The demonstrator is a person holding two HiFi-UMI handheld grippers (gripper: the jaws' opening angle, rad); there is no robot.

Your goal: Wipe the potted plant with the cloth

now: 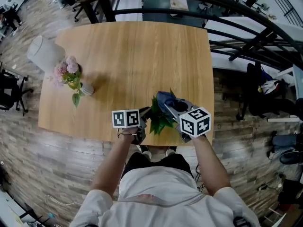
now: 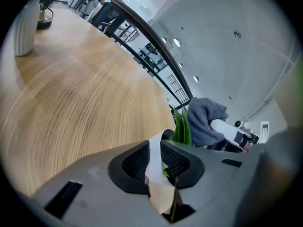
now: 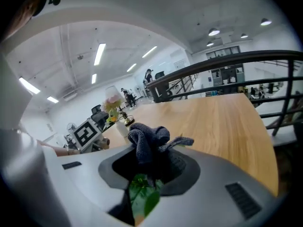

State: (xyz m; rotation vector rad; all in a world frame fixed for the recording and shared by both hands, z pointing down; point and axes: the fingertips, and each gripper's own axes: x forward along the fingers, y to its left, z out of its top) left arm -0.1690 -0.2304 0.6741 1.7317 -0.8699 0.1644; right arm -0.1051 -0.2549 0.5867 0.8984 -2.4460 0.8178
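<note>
The potted plant point(image 1: 158, 118) stands near the table's front edge, its green leaves point(image 2: 182, 126) spreading between my two grippers. My left gripper point(image 1: 146, 112) is at its left side. Its pads are shut on a white edge point(image 2: 154, 162) that looks like the pot's rim, with a leaf beside it. My right gripper point(image 1: 170, 105) comes in from the right, shut on a bunched dark blue cloth point(image 1: 165, 98). The cloth point(image 3: 147, 143) sits on top of the leaves point(image 3: 142, 197). The leaves hide most of the pot in the head view.
A small vase of pink flowers point(image 1: 71, 77) and a tall white ribbed vase point(image 1: 45, 53) stand at the table's far left. A dark railing point(image 1: 189, 4) runs behind the wooden table point(image 1: 137, 56). The table's front edge is just below the grippers.
</note>
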